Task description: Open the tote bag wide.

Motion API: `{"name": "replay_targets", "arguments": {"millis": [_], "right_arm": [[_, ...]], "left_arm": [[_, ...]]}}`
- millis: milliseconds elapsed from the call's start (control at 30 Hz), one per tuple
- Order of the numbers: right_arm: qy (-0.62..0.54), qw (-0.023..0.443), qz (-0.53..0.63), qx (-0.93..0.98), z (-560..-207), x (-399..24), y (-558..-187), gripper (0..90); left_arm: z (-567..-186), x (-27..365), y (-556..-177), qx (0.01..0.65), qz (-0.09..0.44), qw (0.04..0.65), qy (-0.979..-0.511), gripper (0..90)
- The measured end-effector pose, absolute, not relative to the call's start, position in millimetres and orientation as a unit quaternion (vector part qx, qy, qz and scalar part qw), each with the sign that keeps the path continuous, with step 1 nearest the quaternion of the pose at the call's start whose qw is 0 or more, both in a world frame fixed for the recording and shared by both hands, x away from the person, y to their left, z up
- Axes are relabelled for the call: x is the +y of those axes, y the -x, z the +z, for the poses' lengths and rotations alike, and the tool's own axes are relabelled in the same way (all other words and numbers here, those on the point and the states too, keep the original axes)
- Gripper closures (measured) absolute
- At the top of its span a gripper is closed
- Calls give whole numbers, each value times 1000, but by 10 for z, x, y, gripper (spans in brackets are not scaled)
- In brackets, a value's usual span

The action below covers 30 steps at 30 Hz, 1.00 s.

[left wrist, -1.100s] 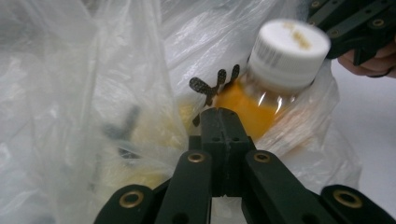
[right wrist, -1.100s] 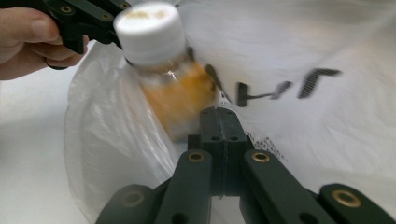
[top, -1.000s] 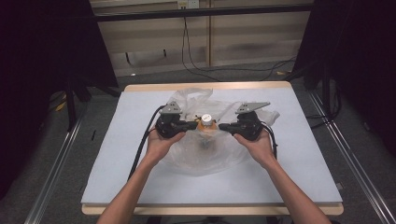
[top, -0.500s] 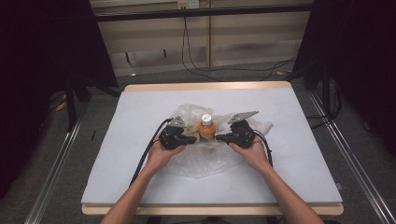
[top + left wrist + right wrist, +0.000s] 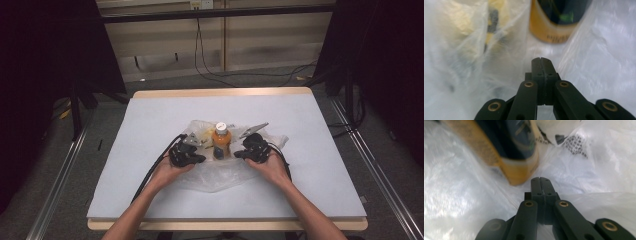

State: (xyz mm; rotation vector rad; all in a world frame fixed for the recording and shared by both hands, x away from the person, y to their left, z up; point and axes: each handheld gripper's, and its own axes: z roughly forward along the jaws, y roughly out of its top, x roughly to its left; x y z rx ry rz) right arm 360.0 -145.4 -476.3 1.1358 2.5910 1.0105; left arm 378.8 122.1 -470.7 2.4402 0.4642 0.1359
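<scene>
Around the orange drink bottle, standing upright with its white cap on top: a clear plastic bag, crumpled and spread low over the tabletop, its film gathered up against the bottle's sides. Just left of the bottle, left tongs clenched tight, tips aimed at the bottle's base; seen from the left gripper view with creases of film running straight into the closed tips, so apparently pinching the bag rather than the bottle. Just right of the bottle, right tongs likewise clenched, tips near the bottle's bottom edge, again with a fold of film leading into them in the right gripper view; film between the pads too thin to make out for certain. Beside the bottle on the left, behind the film, a yellowish packet; behind the bottle on the right, a white printed wrapper. Judged as bagging work well along: bottle already set down inside or on the bag, resting on the tabletop, both sides of the film gripped low. Left to do, by this reading: draw the film up past the cap, bring the two sides together above the bottle, and close or lift the bag. Unclear whether the bottle sits fully within the bag's mouth.
</scene>
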Motion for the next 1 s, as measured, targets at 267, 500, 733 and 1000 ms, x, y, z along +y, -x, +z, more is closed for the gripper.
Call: {"name": "replay_targets", "arguments": {"millis": [267, 500, 733, 1000], "right_arm": [[-365, 48, 336, 867, -4755, -1648, -3475, 900], [-354, 19, 333, 874, -4736, -1787, -3302, 900], [-349, -10, 333, 876, -4728, -1937, -3132, 900], [-337, -17, 397, 854, -4658, -1966, -3092, 900]], "left_arm": [[-4677, 1424, -3742, 186, 53, 305, -933, 900], [-4674, 1570, -3671, 191, 50, 305, -932, 900], [-4699, 1867, -3626, 212, 36, 323, -922, 900], [-4644, 1909, -3561, 212, 27, 378, -901, 900]]}}
